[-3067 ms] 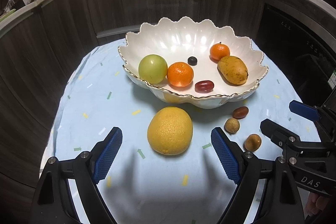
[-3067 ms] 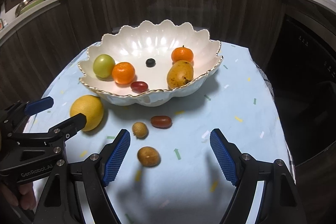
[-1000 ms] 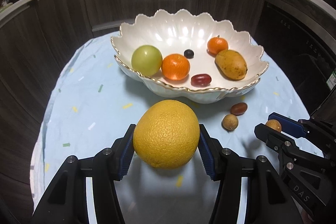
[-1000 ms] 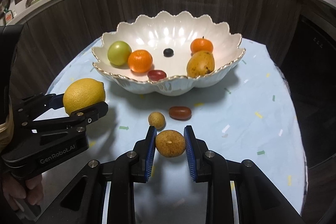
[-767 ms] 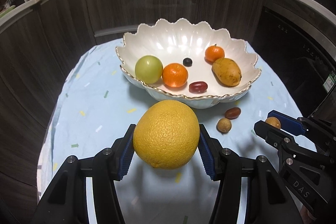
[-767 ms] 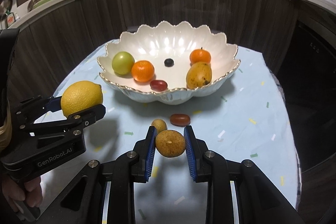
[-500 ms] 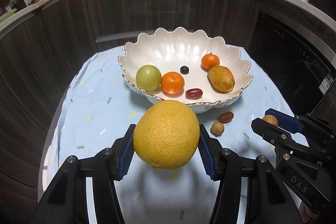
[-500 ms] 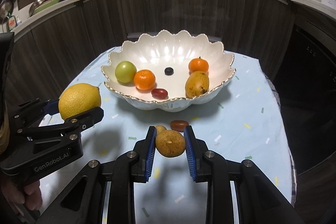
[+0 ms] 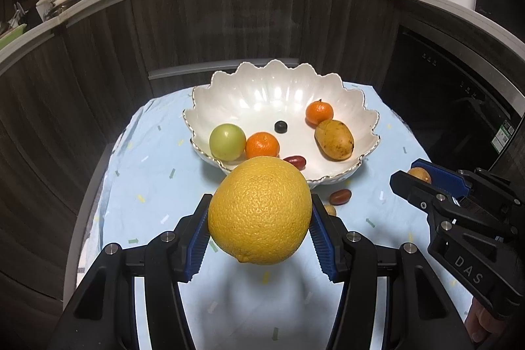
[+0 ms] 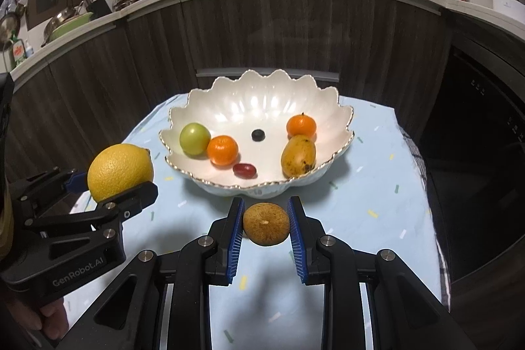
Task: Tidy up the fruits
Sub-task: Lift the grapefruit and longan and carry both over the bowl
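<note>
Large yellow citrus: a big, round, pebbled-skin yellow citrus fruit (image 9: 260, 211) is held clear of the tabletop, in front of the bowl's near rim, pinched at its widest girth by the left gripper (image 9: 259, 230).
Small brown fruit: a small, round, rough-skinned brown fruit (image 10: 266, 228) is held just short of the bowl's near rim, clamped across its middle by the right gripper (image 10: 265, 230).
Fingers: on both grippers the blue ribbed fingers (image 10: 235, 230) are pressed against the sides of the fruit held; neither pair is spread.
Handling, yellow citrus: judged heavy and firm, with a grippy rind; a hold across the middle is thought safest, since a pinch nearer either end could let it roll out.
Handling, brown fruit: judged light, with a thin shell that might crack if squeezed hard.
Bowl: a white scalloped ceramic bowl with a gold rim (image 10: 262, 87) is likely fragile, so fruit is best lowered in, not dropped.
In the bowl: a green round fruit (image 10: 194, 138), two small orange mandarins, a yellow-brown mango (image 10: 298, 155), a dark berry and a red oval fruit.
Before the bowl: a second red oval fruit (image 9: 340, 196) and a small brown one lie on the pale blue tabletop (image 10: 377, 186).
</note>
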